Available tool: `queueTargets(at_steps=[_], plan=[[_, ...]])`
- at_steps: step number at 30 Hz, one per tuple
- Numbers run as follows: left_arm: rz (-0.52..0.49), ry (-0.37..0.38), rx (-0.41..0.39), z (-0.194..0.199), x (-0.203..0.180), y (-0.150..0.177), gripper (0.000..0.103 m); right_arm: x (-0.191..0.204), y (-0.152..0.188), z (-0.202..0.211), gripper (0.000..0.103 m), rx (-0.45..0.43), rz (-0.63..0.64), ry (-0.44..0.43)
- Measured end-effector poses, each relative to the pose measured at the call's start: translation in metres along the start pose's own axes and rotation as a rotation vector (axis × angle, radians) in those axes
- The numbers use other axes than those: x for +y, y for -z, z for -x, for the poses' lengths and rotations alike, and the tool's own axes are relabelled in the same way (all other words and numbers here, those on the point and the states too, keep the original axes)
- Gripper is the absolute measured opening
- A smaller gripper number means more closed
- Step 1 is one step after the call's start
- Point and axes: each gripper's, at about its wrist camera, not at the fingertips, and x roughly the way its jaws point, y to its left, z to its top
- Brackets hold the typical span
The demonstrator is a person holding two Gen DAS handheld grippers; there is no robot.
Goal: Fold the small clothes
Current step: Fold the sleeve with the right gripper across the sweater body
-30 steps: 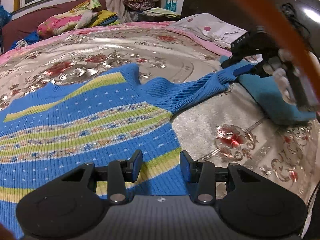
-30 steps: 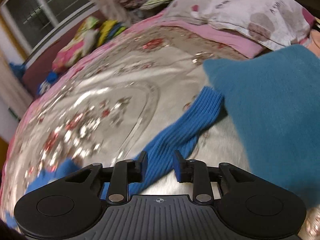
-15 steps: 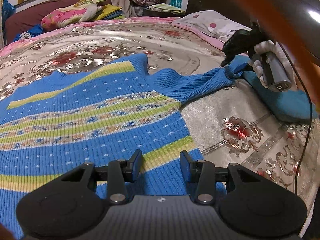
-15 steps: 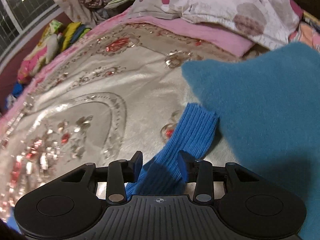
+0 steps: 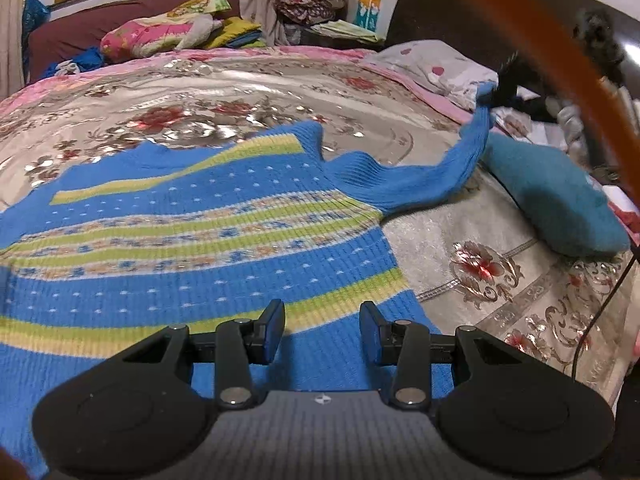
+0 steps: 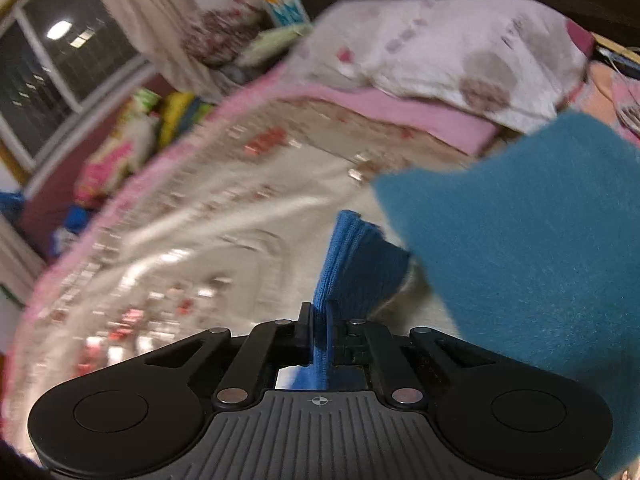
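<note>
A blue knitted sweater [image 5: 192, 248] with green and yellow stripes lies flat on the bed. My left gripper [image 5: 322, 332] is open and hovers over its lower right hem. My right gripper [image 6: 319, 328] is shut on the cuff of the blue ribbed sleeve [image 6: 352, 256]. In the left wrist view that sleeve [image 5: 440, 172] rises off the bed to the right gripper [image 5: 506, 88] at the far right.
A teal cushion [image 5: 552, 200] lies on the bed to the right of the sleeve; it also fills the right of the right wrist view [image 6: 528, 248]. A white spotted pillow [image 5: 428, 64] is behind it. Piled bedding [image 5: 160, 36] is at the far side.
My right gripper closed on the sleeve cuff and lifted it up off the bed. The left gripper stayed open over the hem.
</note>
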Motion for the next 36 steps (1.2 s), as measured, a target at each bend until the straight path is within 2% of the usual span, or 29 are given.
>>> queueTargets(at_steps=[6, 11, 16, 21, 26, 28, 32, 36], plan=[[0.036, -0.013, -0.036, 0.023, 0.023, 0.007, 0.046, 0.071, 0.009, 0.052, 0.005, -0.023, 0.102, -0.21], [0.071, -0.041, -0.068, 0.044, 0.054, 0.018, 0.05, 0.156, 0.041, 0.068, 0.005, 0.032, 0.217, -0.366], [0.139, -0.073, -0.097, 0.056, 0.088, 0.028, 0.051, 0.24, 0.099, 0.059, 0.005, 0.122, 0.39, -0.436], [0.198, -0.081, -0.116, 0.062, 0.114, 0.036, 0.051, 0.293, 0.169, 0.03, 0.005, 0.229, 0.507, -0.444], [0.219, -0.08, -0.118, 0.063, 0.128, 0.04, 0.051, 0.316, 0.234, 0.015, 0.006, 0.32, 0.638, -0.441], [0.223, -0.08, -0.116, 0.062, 0.132, 0.041, 0.051, 0.32, 0.252, 0.012, 0.012, 0.344, 0.69, -0.44], [0.223, -0.084, -0.119, 0.063, 0.135, 0.044, 0.051, 0.321, 0.272, 0.008, 0.012, 0.406, 0.735, -0.447], [0.215, -0.087, -0.122, 0.062, 0.135, 0.046, 0.051, 0.309, 0.269, 0.015, 0.018, 0.417, 0.739, -0.46]])
